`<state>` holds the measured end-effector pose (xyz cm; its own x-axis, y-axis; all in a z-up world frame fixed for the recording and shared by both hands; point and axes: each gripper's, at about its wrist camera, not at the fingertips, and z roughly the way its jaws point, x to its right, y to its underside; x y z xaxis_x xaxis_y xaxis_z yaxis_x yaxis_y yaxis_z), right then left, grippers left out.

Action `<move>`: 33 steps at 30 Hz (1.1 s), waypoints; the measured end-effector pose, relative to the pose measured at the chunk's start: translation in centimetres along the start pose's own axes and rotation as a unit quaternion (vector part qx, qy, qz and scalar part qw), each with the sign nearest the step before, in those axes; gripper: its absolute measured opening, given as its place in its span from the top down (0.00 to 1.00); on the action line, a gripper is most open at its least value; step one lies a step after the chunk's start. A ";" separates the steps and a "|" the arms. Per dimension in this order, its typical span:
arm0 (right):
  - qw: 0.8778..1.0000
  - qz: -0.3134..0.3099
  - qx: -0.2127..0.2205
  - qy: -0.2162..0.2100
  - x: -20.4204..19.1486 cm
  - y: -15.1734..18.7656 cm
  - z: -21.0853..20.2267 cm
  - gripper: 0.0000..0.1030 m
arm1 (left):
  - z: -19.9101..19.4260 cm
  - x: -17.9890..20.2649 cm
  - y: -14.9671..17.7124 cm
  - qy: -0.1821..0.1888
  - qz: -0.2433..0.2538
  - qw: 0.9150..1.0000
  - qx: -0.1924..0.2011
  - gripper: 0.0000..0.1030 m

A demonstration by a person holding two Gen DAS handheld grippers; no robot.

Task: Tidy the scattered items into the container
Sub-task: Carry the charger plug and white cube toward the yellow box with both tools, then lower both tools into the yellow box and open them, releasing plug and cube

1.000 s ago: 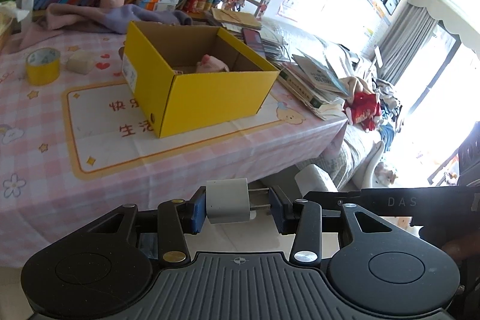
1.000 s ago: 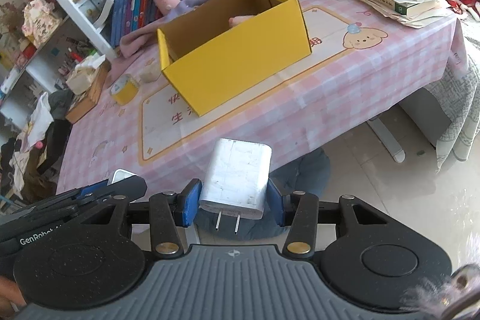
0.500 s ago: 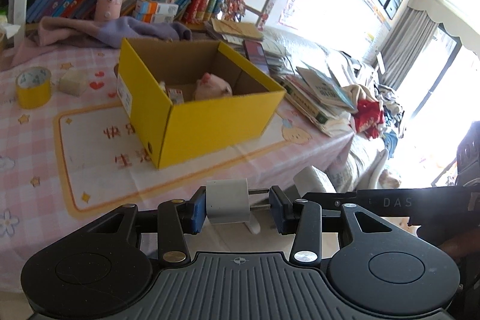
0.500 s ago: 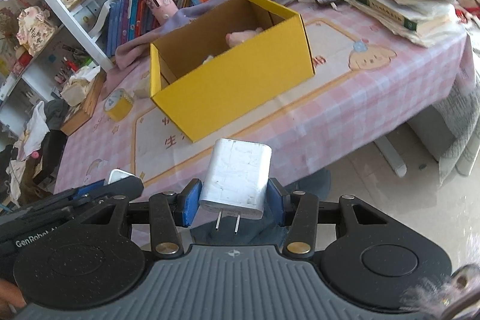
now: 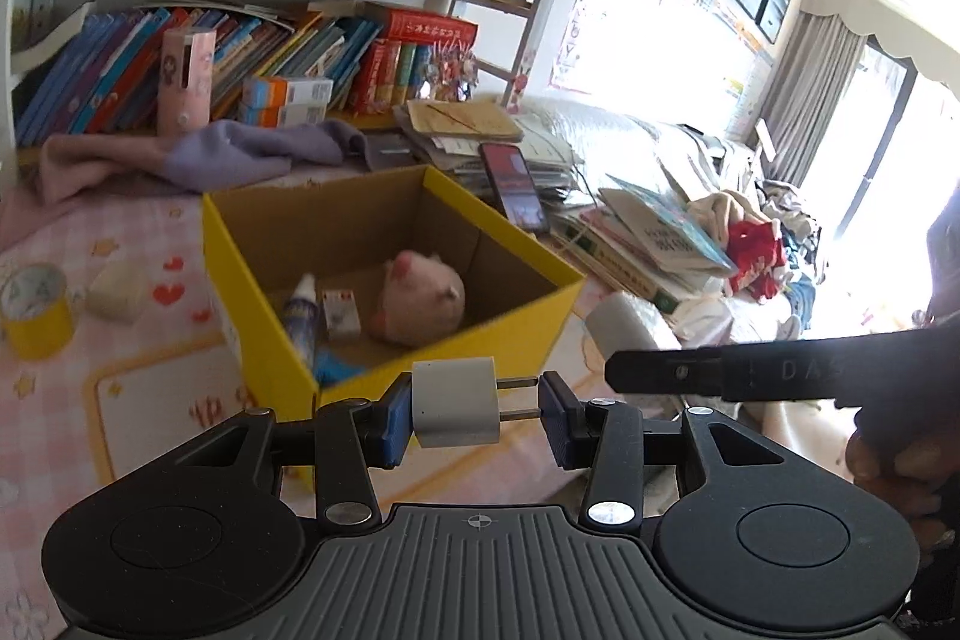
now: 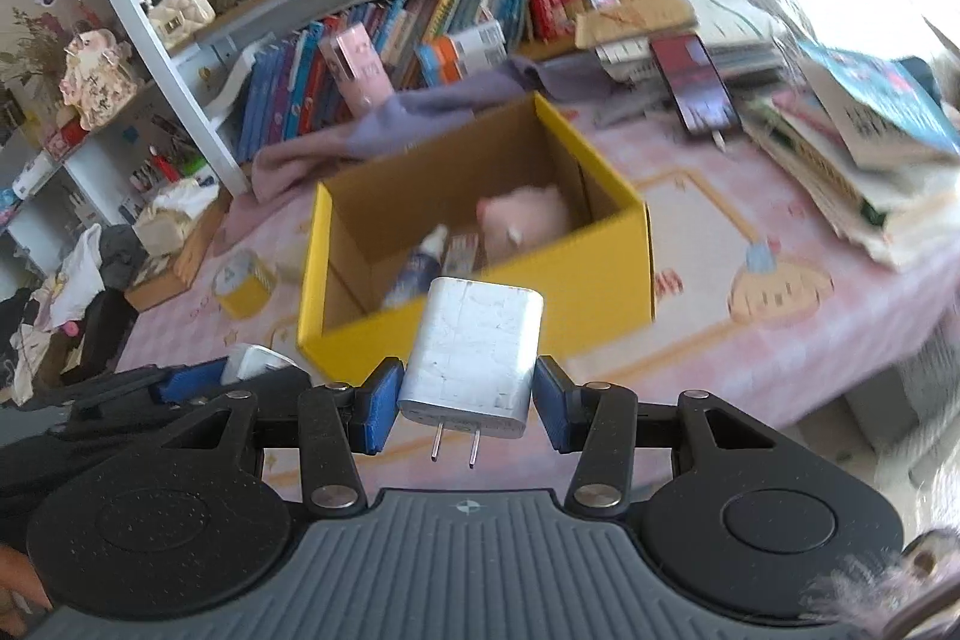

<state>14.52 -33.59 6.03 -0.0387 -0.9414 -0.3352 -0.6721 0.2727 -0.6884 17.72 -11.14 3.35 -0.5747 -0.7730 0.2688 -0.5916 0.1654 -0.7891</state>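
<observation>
Left wrist view: the left tongs (image 5: 477,403) pinch a small white plug (image 5: 455,402) end to end, prongs against one pad, short of the yellow box (image 5: 504,340); that grip could twist loose. Right wrist view: the right tongs (image 6: 463,405) clamp a larger white charger (image 6: 474,355) before the box on the counter (image 6: 750,364); releasing here would miss
</observation>
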 end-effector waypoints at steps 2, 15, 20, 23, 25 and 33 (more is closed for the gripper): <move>1.000 -0.009 0.000 -0.010 0.4 -1.4 0.8 0.56 | 0.9 0.0 -0.9 -0.009 -0.001 1.000 0.003 0.59; 0.990 -0.116 -0.024 -0.080 2.1 -10.9 9.1 0.56 | 7.6 -1.4 -5.7 -0.086 0.020 0.996 -0.011 0.59; 0.980 -0.148 -0.077 -0.110 2.1 -13.4 15.0 0.56 | 11.6 -2.4 -6.7 -0.106 0.050 0.991 -0.064 0.59; 0.966 -0.207 -0.106 -0.116 1.3 -14.2 18.5 0.56 | 13.3 -2.4 -7.4 -0.107 0.095 0.985 -0.100 0.59; 0.955 -0.246 -0.118 -0.115 0.8 -14.5 20.4 0.56 | 14.3 -2.2 -7.7 -0.107 0.123 0.979 -0.122 0.59; 0.932 -0.289 -0.189 -0.112 0.9 -15.2 25.9 0.56 | 19.0 -2.8 -7.4 -0.100 0.144 0.962 -0.209 0.59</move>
<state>43.86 -33.43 -0.47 0.5375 -0.8326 -0.1337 -0.7472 -0.3967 -0.5332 34.41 -21.84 -2.06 -0.6531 -0.7537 -0.0729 -0.6236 0.5900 -0.5128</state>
